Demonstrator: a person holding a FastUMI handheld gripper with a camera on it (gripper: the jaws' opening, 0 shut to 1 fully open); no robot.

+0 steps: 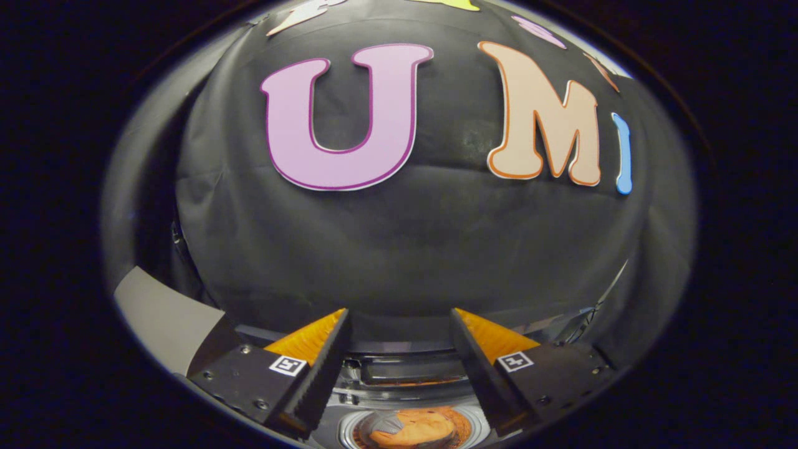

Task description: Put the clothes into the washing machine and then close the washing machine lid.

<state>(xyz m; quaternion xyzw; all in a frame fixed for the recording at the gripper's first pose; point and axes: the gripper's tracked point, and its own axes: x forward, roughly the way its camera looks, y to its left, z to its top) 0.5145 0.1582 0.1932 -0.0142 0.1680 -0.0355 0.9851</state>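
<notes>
My gripper (399,318) is open, its two fingers spread wide with nothing between them. It is held high and points at the black cloth wall. Below and between the fingers lies the washing machine (405,374), seen from above with its round drum opening uncovered. Orange clothes (414,430) with a small grey patch lie inside the drum. The dark lid panel (405,368) stands back behind the opening, just beyond the fingers.
The black cloth wall (405,249) rises close behind the machine. A grey flat panel (162,318) stands to the left of the left finger. Cables (592,312) hang to the right, beyond the right finger.
</notes>
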